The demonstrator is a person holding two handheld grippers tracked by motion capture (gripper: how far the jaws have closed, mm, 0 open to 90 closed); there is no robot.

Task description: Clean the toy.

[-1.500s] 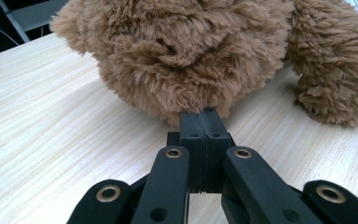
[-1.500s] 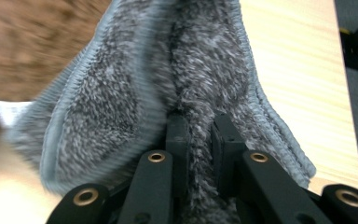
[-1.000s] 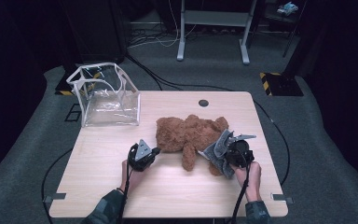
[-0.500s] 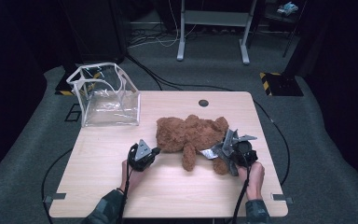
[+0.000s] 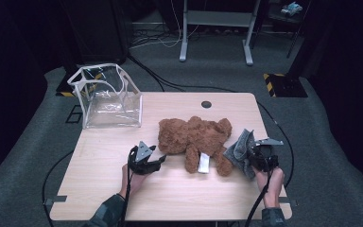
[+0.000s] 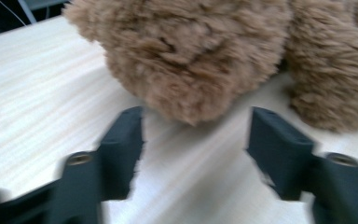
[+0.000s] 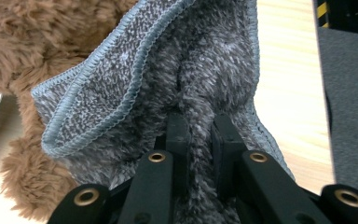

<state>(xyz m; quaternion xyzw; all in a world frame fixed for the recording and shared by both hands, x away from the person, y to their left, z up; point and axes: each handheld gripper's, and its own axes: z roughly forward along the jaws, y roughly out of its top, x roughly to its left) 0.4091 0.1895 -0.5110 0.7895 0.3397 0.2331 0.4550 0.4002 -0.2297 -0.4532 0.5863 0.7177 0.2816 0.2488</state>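
A brown teddy bear (image 5: pixel 194 137) lies in the middle of the wooden table (image 5: pixel 108 156), a white tag (image 5: pixel 203 163) showing by its legs. My left gripper (image 5: pixel 159 161) rests on the table just left of the bear. Its jaws have just been opening and now stand open (image 6: pixel 196 149), with bare tabletop between them and the bear's furry limb (image 6: pixel 191 51) just beyond the tips. My right gripper (image 5: pixel 249 155) is at the bear's right, shut (image 7: pixel 200 135) on a fold of a grey fleece cloth (image 7: pixel 168 70) with a light blue stitched edge. The cloth (image 5: pixel 238 149) stands bunched beside the bear's leg.
A clear plastic bag with white trim (image 5: pixel 106 97) stands open at the table's back left corner. A round cable hole (image 5: pixel 206 104) sits near the far edge. Cables trail off the table's near side, and dark carpet surrounds it.
My right gripper has carried the grey cloth to the right, off the bear's leg toward the table's right edge. The left hand has stayed in place.
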